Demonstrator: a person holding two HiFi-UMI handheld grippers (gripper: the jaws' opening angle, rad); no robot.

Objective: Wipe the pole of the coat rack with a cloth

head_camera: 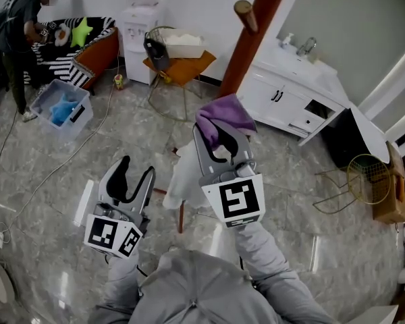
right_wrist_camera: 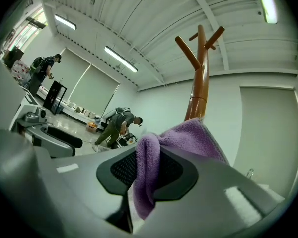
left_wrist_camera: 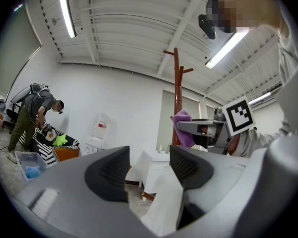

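Your right gripper (head_camera: 221, 142) is clamped on the purple cloth (head_camera: 227, 115), which is bunched over the jaw tips. Cloth is raised close to the brown coat-rack pole (head_camera: 254, 38); contact can't be told. Your left gripper (head_camera: 136, 179) sits lower and well apart from the pole, jaws wide and empty.

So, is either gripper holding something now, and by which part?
The right gripper holds the purple cloth, pinched at a folded part; the rest bunches beyond the jaws. The left gripper is open and empty.
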